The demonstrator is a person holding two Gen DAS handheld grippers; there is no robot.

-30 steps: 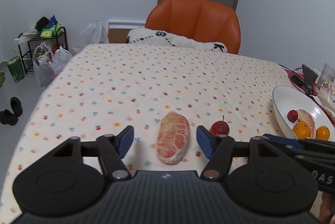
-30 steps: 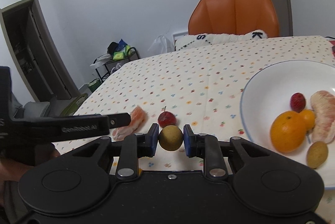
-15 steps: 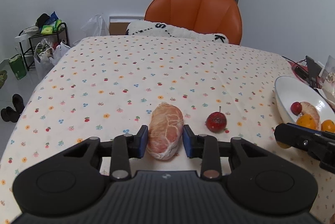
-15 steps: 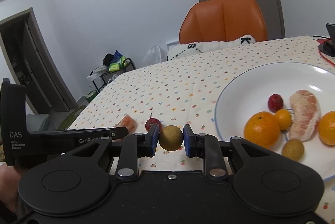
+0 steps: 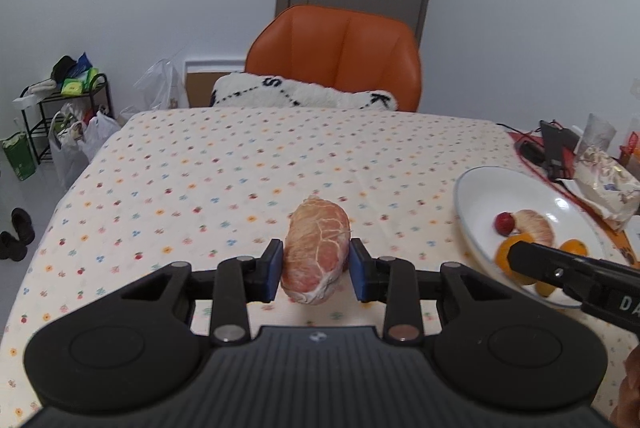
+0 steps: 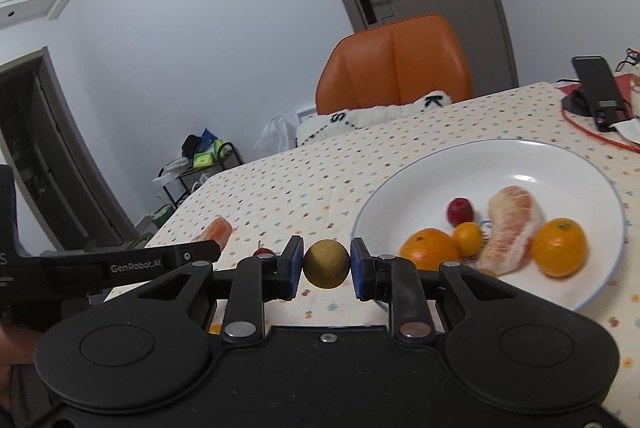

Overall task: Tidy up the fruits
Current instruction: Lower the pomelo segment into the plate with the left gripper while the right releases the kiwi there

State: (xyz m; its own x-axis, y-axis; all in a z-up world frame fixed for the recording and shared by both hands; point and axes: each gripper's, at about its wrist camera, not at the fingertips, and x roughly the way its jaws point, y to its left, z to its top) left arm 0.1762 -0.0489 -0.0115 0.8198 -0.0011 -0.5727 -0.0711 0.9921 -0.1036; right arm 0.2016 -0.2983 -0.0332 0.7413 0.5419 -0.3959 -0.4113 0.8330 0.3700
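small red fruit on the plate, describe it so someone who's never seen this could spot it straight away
Find the white plate on the dotted tablecloth, in front of the orange chair. The small red fruit sits toward the plate's far side, just behind a little orange and left of the peeled pomelo piece. It is the only dark red thing on the plate.

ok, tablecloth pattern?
Cream tablecloth with small multicoloured flower and fruit prints; clearest in the left wrist view.

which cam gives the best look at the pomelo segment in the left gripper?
Left wrist: the pomelo segment sits centred and whole between the left gripper pads. Right wrist shows only its end behind that gripper's finger.
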